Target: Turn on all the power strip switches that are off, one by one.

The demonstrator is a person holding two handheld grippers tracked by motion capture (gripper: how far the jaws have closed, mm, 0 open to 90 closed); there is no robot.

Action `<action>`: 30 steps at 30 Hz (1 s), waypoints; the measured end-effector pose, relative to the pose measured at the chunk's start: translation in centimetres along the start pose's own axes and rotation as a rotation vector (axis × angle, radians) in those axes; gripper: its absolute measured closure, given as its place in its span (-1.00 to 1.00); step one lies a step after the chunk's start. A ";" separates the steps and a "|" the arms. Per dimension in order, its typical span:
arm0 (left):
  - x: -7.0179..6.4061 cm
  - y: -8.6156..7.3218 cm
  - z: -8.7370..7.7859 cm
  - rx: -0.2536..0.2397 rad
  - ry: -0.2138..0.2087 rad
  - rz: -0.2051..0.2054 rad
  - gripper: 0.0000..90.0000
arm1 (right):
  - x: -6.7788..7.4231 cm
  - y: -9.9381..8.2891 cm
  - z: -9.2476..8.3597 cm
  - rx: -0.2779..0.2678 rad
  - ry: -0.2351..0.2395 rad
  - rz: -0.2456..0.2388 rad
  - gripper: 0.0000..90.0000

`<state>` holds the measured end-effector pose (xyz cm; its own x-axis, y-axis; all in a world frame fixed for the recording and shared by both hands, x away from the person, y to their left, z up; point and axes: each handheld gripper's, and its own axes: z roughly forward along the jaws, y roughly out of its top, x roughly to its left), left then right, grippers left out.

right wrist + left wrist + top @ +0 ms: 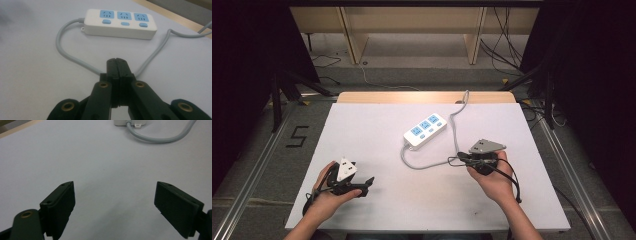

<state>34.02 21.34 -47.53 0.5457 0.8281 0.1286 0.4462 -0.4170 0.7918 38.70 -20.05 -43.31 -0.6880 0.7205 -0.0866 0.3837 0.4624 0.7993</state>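
A white power strip with three blue sockets lies mid-table, also seen in the right gripper view as the strip. Its grey cable loops toward me and back past the right gripper. That gripper is shut, its pads pressed flat together; the cable's bend runs behind the jaws, and I cannot tell whether it touches them. The left gripper rests at the near left, and the left gripper view shows it open with bare table between the jaws.
The table has a white cover and a wooden strip along its far edge. The cable runs off that far edge. Black cables trail from both grippers. Metal rails and dark stands flank the table.
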 end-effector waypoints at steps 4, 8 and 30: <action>0.0 0.0 0.0 0.000 0.003 0.001 -0.62 | -0.1 0.6 0.8 0.015 0.011 -0.005 1.00; 0.0 0.0 0.0 0.005 0.001 0.008 -0.61 | 0.0 1.2 1.3 0.014 0.018 -0.005 1.00; -0.1 0.0 0.1 0.005 0.003 0.012 -0.60 | -0.3 5.3 4.6 0.063 0.030 -0.040 1.00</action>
<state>34.03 21.24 -47.64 0.5492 0.8239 0.1401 0.4432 -0.4293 0.7869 43.76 -15.44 -41.79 -0.7216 0.6852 -0.0993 0.3926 0.5230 0.7565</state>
